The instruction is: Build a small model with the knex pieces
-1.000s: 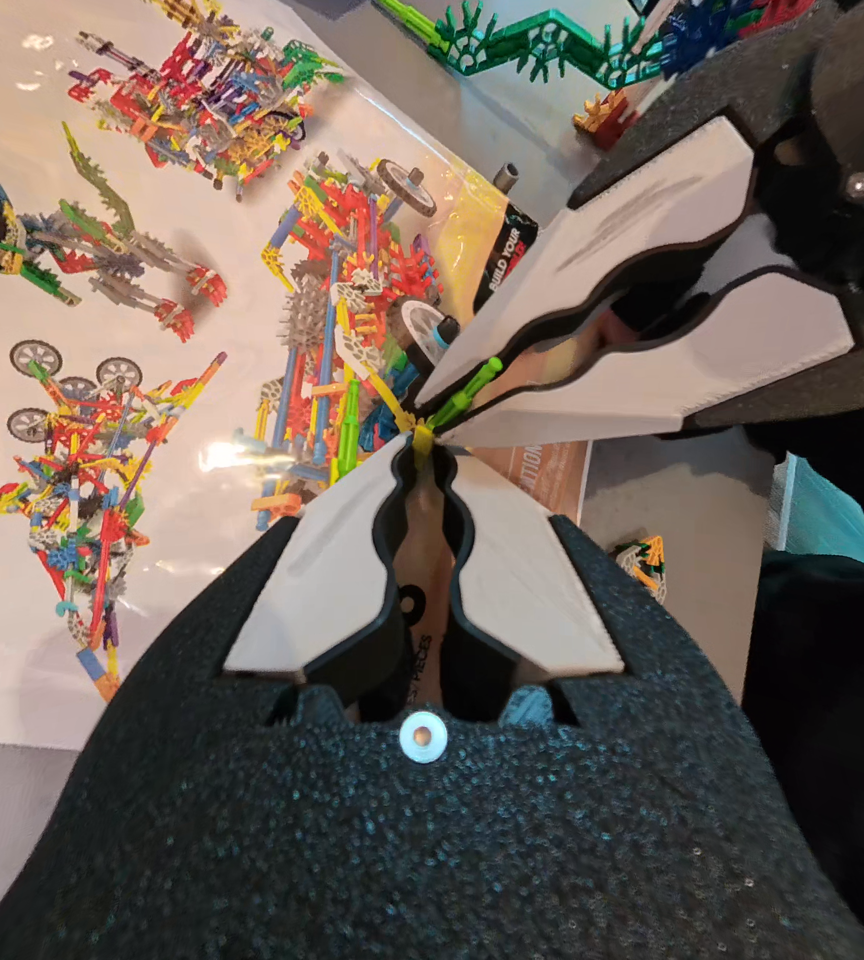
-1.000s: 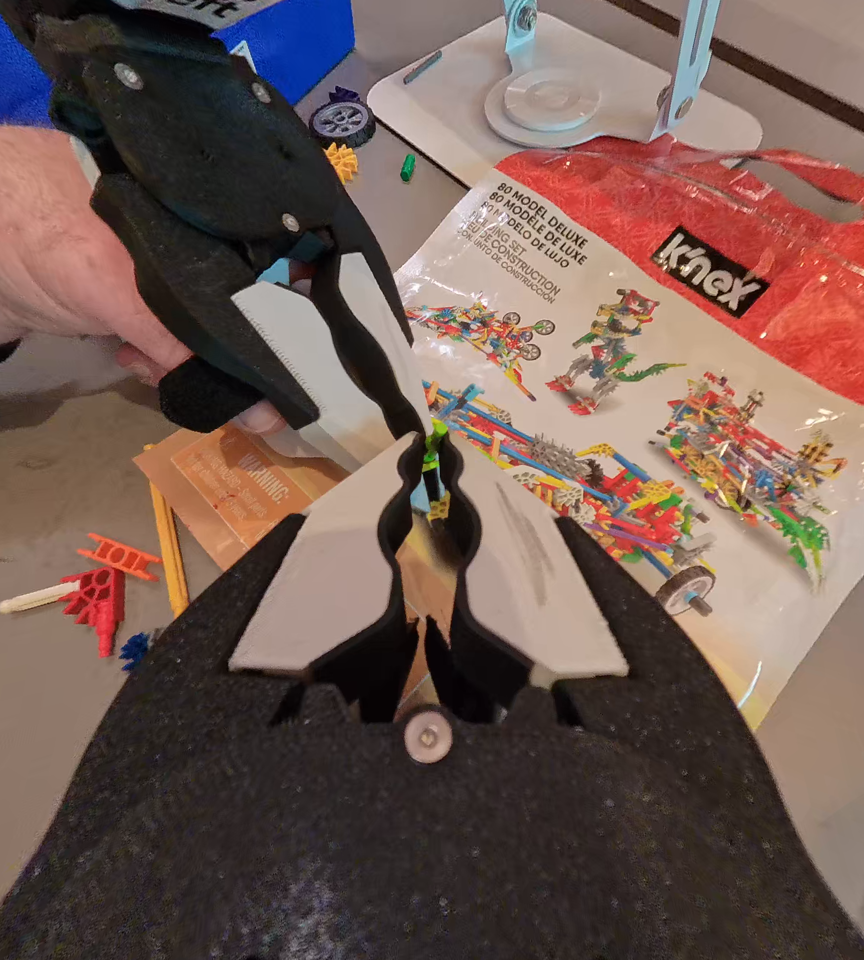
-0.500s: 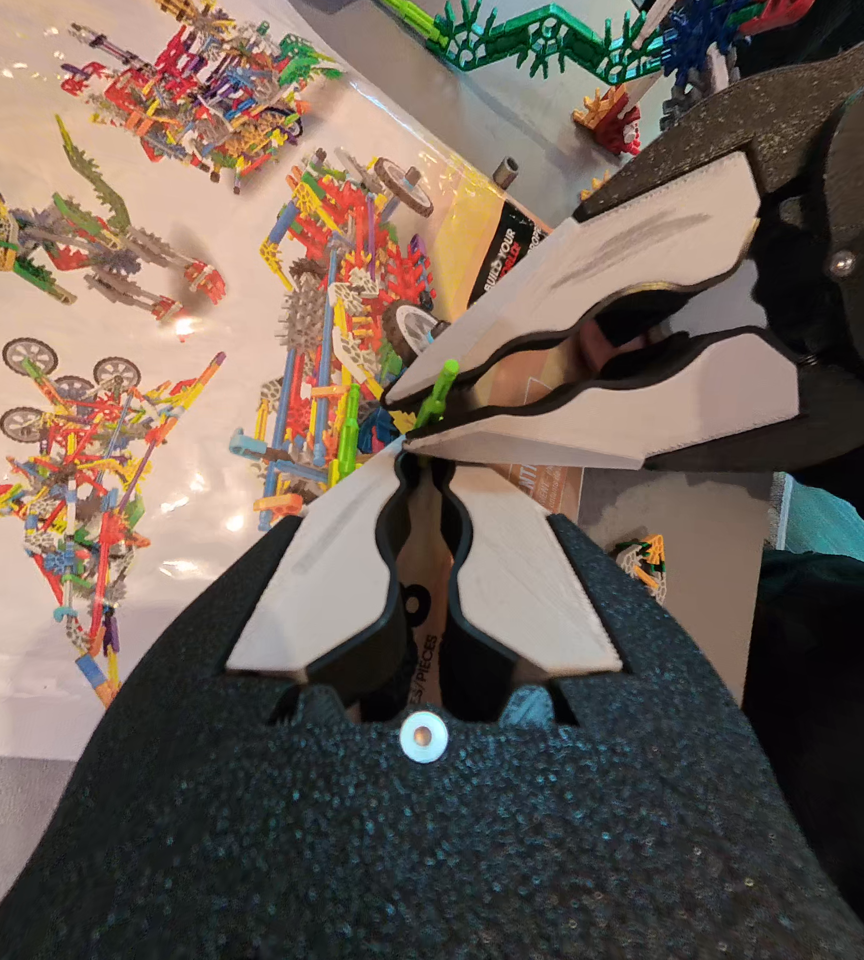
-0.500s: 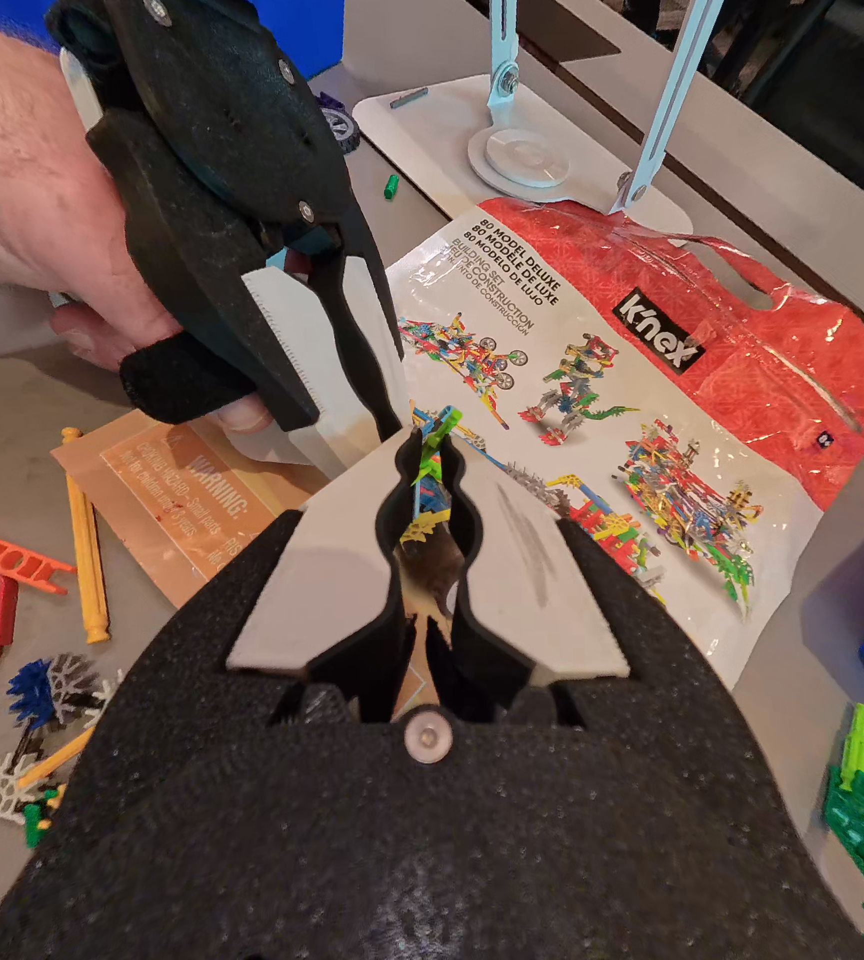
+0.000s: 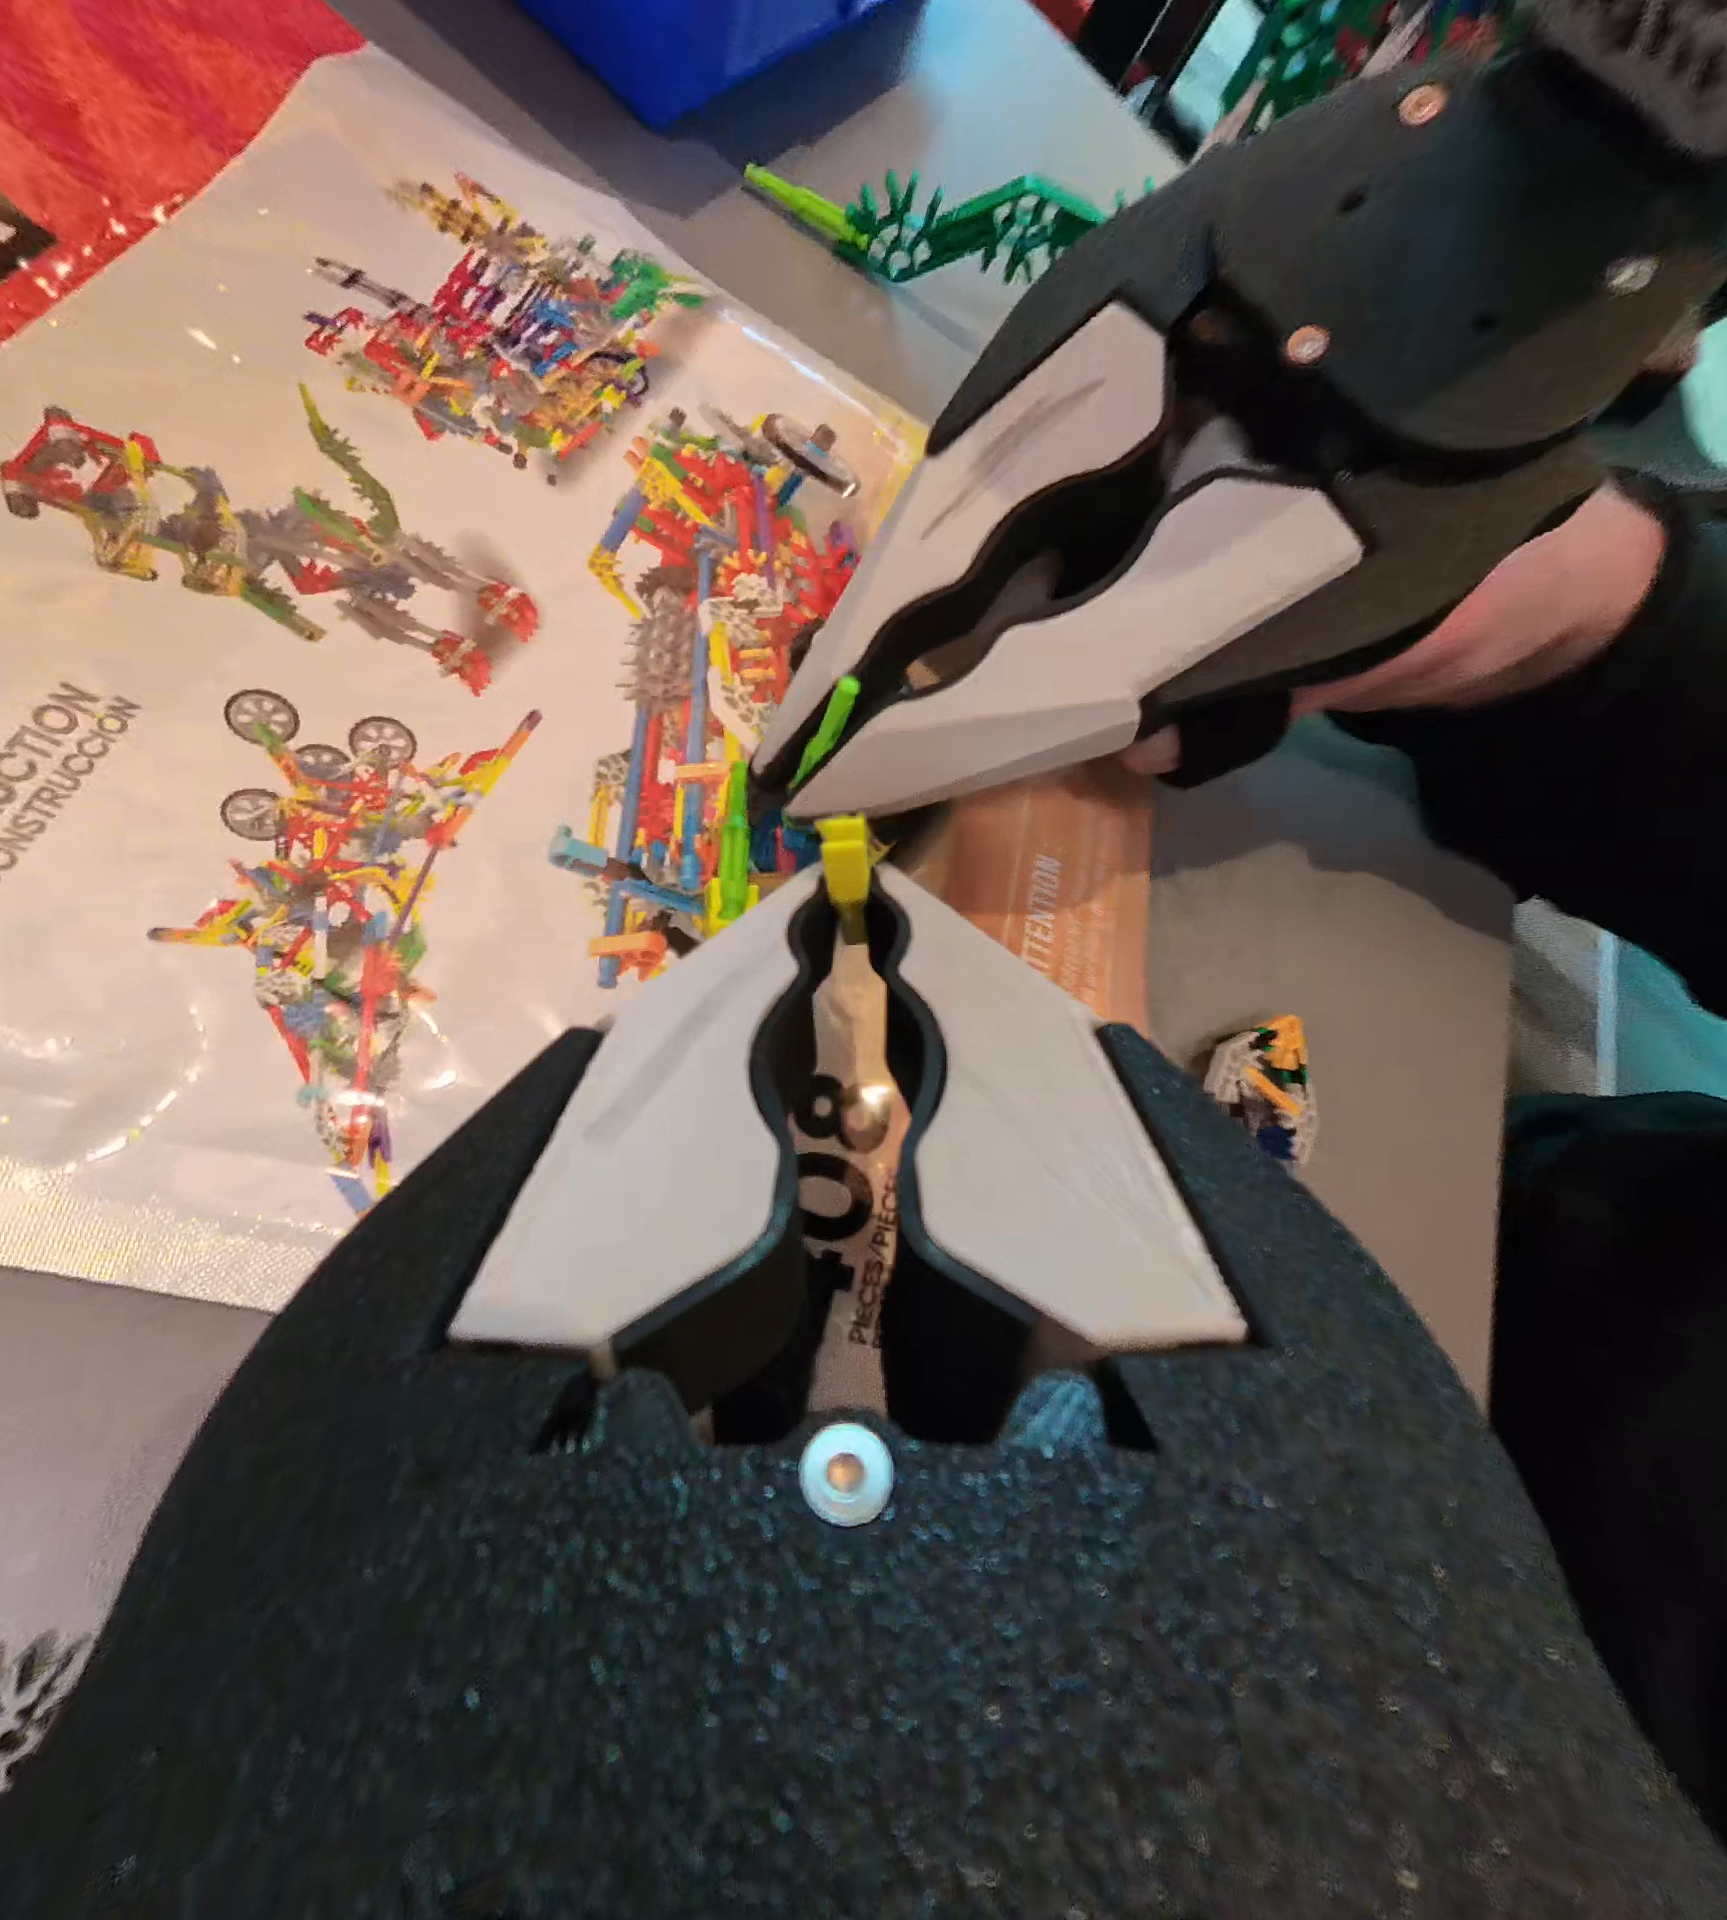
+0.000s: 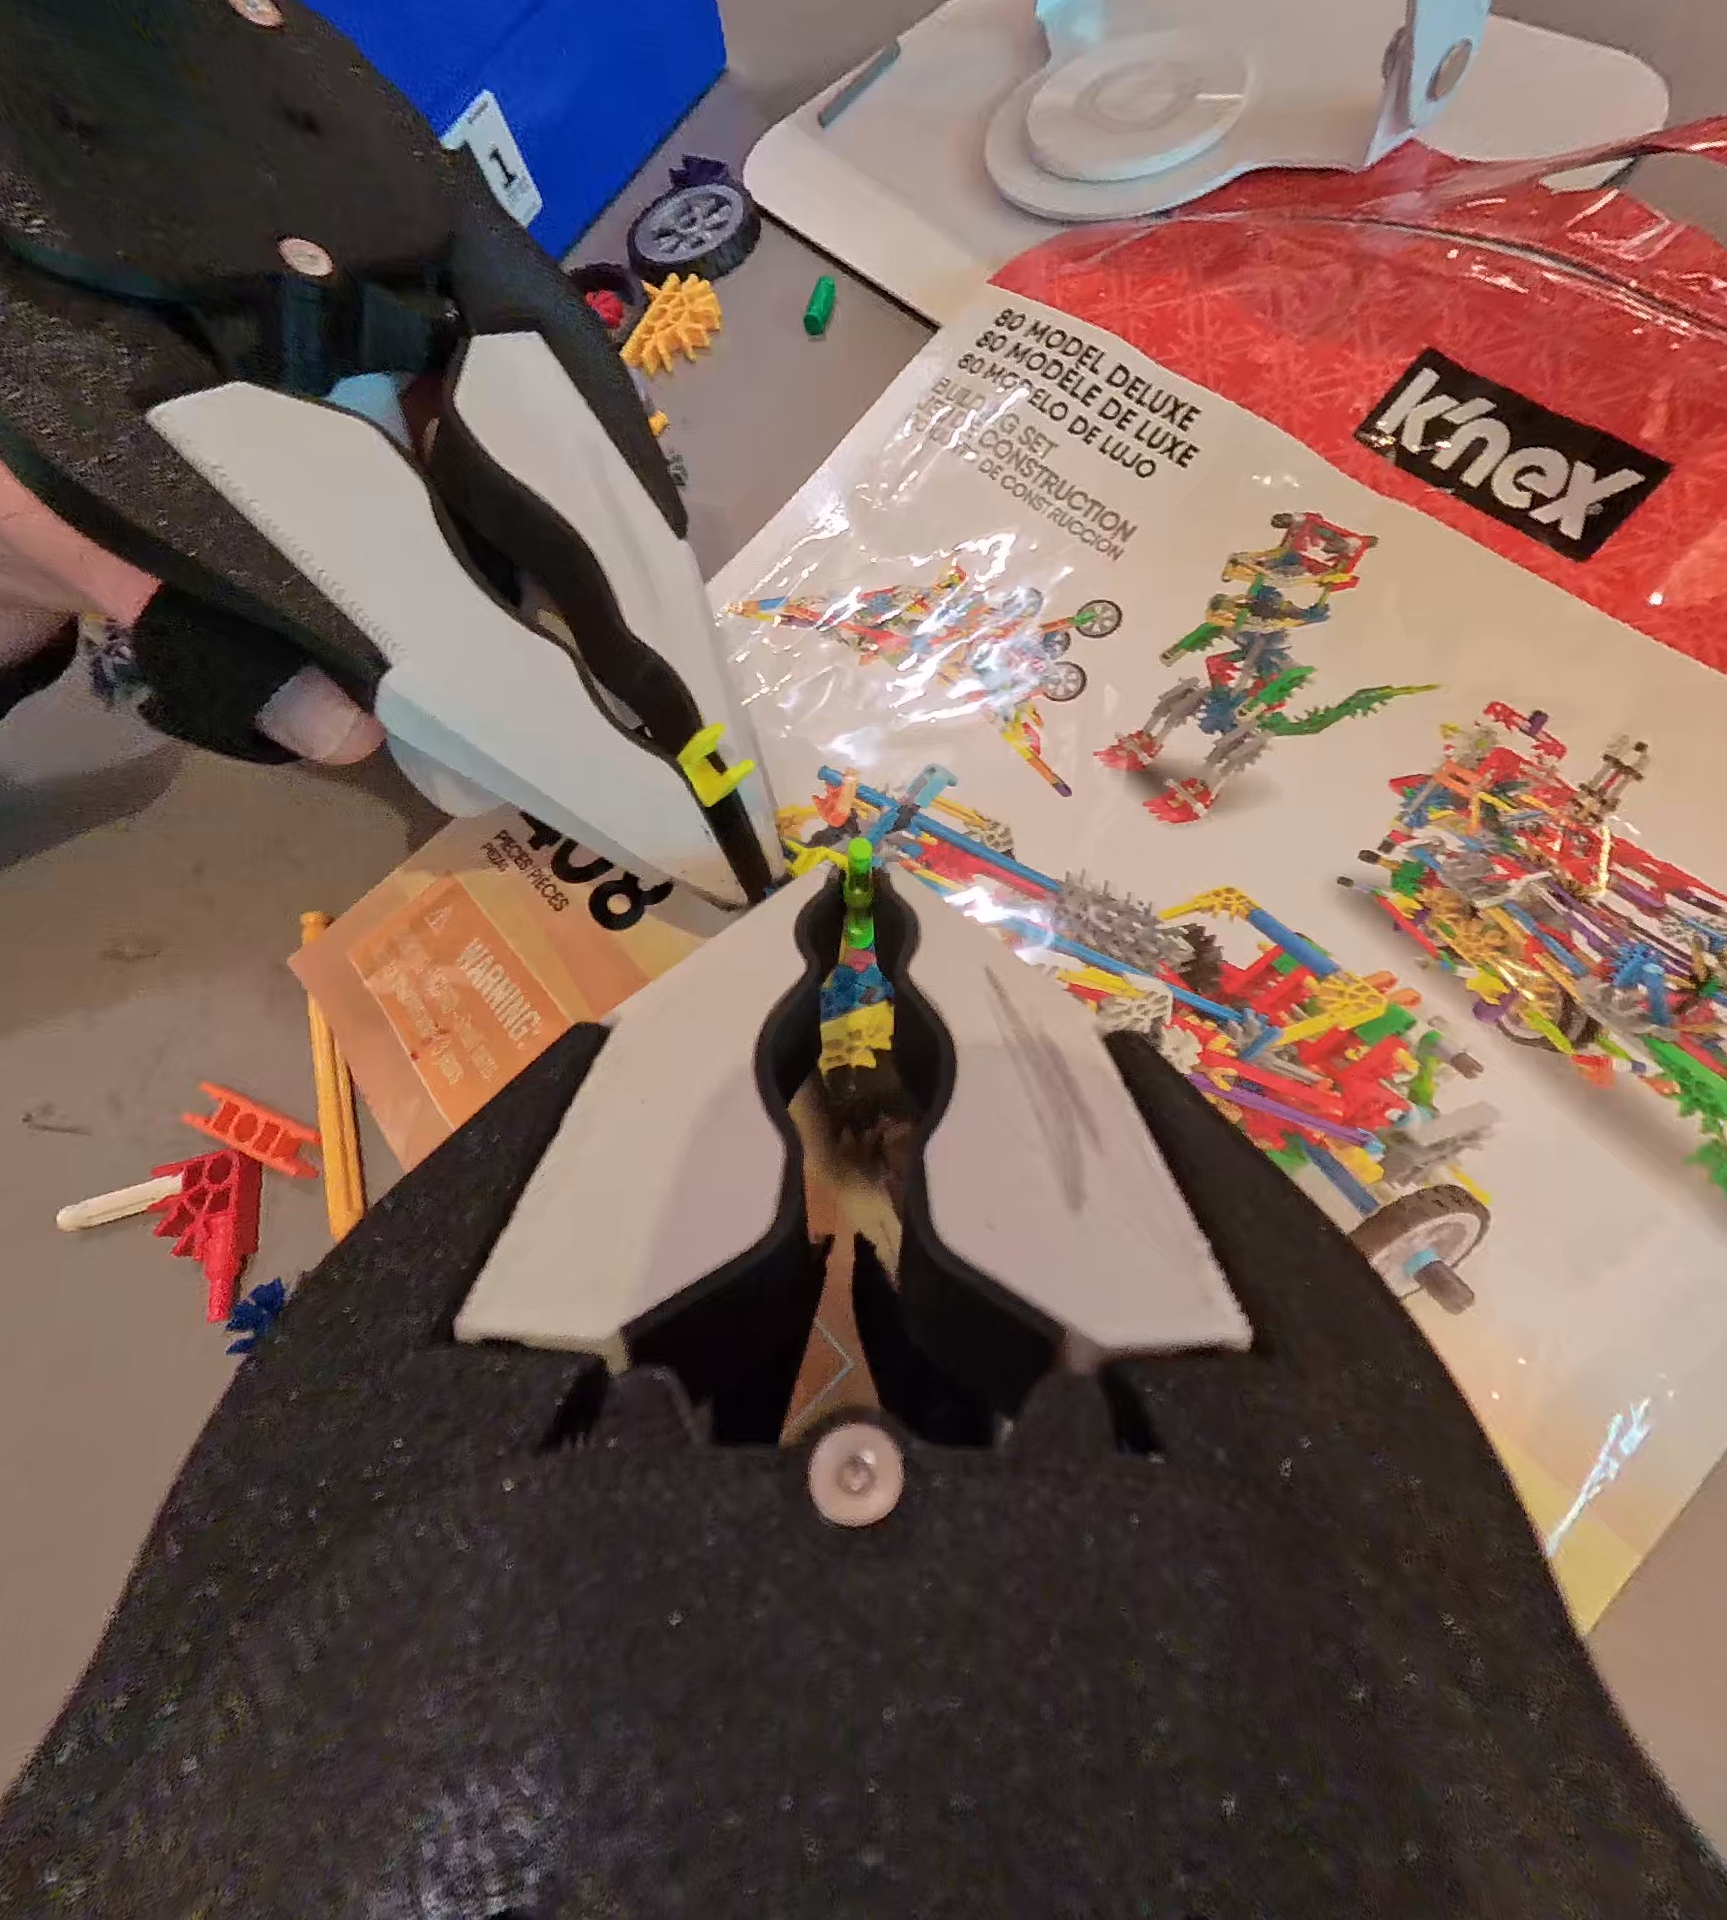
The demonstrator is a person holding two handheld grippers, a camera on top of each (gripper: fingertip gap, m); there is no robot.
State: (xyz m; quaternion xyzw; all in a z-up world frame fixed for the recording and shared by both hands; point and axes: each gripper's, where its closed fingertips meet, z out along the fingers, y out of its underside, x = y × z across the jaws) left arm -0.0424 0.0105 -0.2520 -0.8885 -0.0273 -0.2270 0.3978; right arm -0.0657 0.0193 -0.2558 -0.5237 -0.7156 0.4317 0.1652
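Fingers of the left gripper [image 5: 846,883] pinch a yellow connector [image 5: 844,854] above the printed bag [image 6: 1306,935] (lying flat on the tabletop [image 6: 59,1403]). Right gripper [image 6: 857,883], tip to tip with it, clamps a green rod [image 6: 857,896].

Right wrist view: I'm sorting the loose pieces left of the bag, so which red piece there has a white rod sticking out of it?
The darker red connector, lower down on the grey table; the orange-red ladder-shaped piece just above it has no rod.

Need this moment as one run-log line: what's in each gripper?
left gripper: shut on yellow clip | right gripper: shut on green rod | tips close together over toy bag | table
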